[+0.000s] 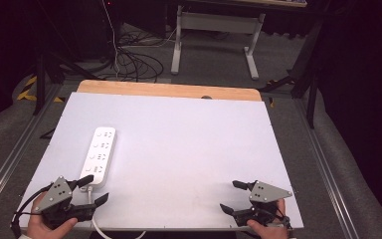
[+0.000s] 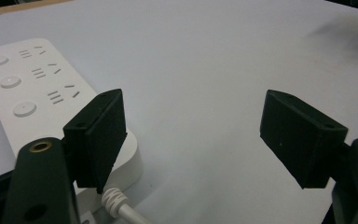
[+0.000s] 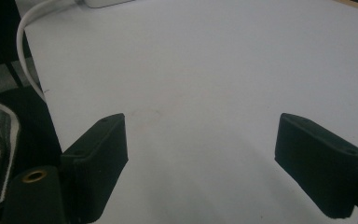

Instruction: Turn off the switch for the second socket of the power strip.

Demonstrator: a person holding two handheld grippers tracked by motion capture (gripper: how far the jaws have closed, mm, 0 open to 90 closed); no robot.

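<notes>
Your left gripper (image 1: 93, 190) hovers at the near-left table (image 1: 189, 149) corner with its jaws wide apart, one just above the cord end of the power strip (image 1: 101, 154). Nothing is gripped yet. The strip lies flat, its cord (image 2: 121, 207) apparently trailing off the near edge. Your right gripper (image 1: 234, 196) waits near-right, jaws apart, empty. Handling has not begun.
</notes>
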